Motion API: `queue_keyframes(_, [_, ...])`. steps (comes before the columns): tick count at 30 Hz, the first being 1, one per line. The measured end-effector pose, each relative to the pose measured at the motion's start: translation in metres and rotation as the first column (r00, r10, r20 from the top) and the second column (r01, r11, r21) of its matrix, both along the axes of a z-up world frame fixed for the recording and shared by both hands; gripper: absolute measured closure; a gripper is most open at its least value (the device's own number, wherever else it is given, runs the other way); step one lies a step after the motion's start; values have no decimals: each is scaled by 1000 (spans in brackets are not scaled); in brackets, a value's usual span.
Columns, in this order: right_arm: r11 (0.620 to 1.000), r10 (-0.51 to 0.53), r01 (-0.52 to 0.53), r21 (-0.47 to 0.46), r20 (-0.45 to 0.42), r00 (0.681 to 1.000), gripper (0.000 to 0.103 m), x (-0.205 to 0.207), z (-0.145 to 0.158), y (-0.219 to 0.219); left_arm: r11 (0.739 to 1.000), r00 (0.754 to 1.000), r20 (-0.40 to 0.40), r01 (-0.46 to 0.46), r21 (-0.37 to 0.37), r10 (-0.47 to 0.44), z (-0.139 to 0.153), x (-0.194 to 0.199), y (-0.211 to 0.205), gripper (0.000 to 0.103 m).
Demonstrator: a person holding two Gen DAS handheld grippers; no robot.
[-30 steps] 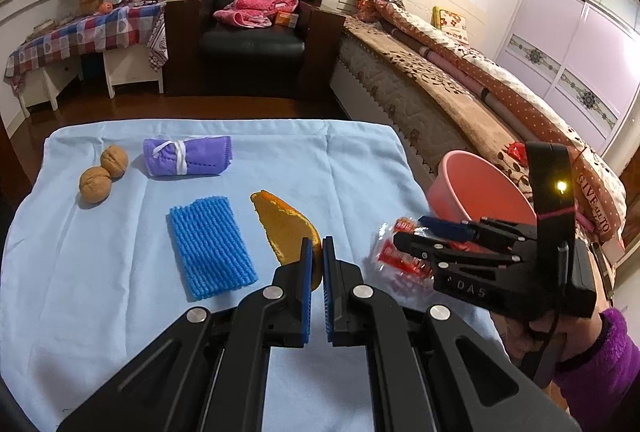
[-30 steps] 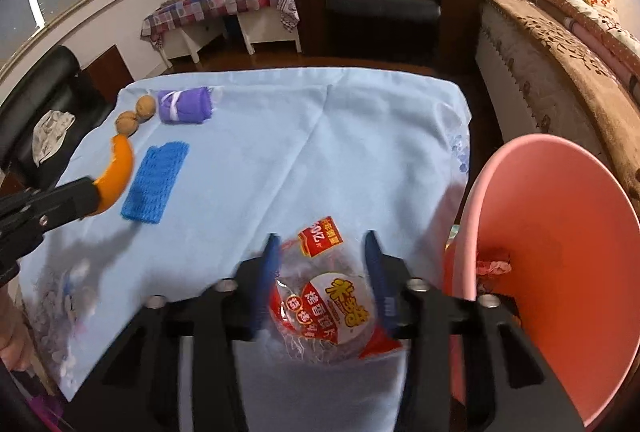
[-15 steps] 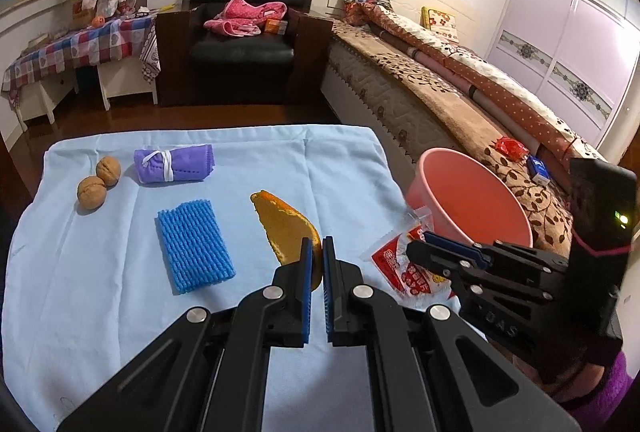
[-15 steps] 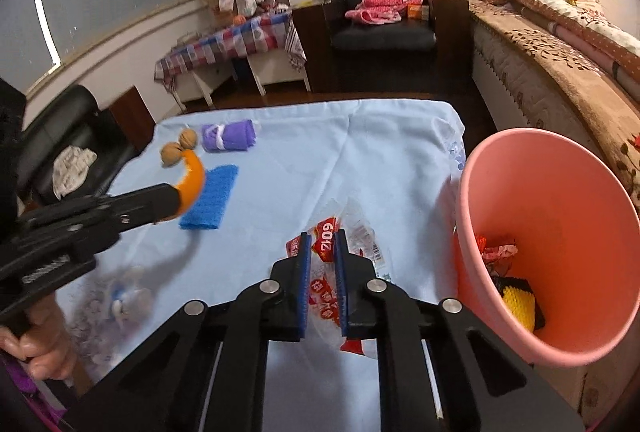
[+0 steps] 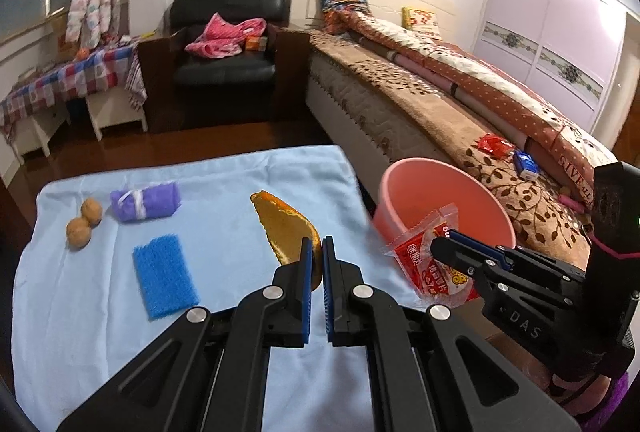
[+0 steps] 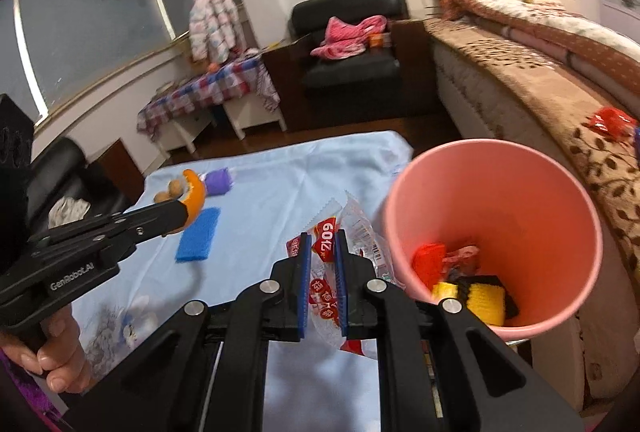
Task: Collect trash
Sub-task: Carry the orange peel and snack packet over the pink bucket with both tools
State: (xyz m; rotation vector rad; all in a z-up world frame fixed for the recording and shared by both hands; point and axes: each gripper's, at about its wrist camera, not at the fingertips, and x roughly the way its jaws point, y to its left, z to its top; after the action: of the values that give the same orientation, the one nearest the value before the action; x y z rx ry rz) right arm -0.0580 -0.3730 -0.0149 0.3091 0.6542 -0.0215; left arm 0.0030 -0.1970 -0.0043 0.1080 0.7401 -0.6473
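My left gripper (image 5: 314, 252) is shut on an orange peel (image 5: 282, 228) and holds it above the light blue cloth (image 5: 224, 183); the peel also shows in the right wrist view (image 6: 195, 195). My right gripper (image 6: 320, 244) is shut on a clear and red snack wrapper (image 6: 326, 296) and holds it just left of the pink bin (image 6: 492, 159). The wrapper (image 5: 430, 260) hangs in front of the bin (image 5: 440, 187) in the left wrist view. The bin holds red, yellow and black trash (image 6: 468, 284).
On the cloth lie a blue mesh sleeve (image 5: 164, 280), a purple rolled cloth (image 5: 146, 199) and two walnuts (image 5: 84, 224). A bed (image 5: 440, 103) runs along the right behind the bin. A black armchair (image 5: 226, 71) and a checked table (image 5: 68, 79) stand at the back.
Both grippers rose with their loads. The right gripper closed on the wrapper and carried it up beside the bin's rim. The left still holds the peel.
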Motion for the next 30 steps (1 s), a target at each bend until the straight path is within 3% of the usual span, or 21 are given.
queue_keyframes(13, [977,-212,212,8,25,977,91,-22,-4,-73,986,985,35,169,-17,-168,9,-16,-89,99])
queue_keyframes(20, [964,-267,267,16,29,963,91,-24,-12,-101,964,966,15,258,-57,-257,3,-19,-126,99])
queue_keyframes(28, [959,-280,279,38,13,960,91,-21,-26,-118,962,962,-28,270,-39,-271,-15,-14,-149,98])
queue_keyframes(30, [959,-283,282,40,10,959,91,-19,-28,-120,963,962,-36,268,-41,-269,-18,-12,-152,82])
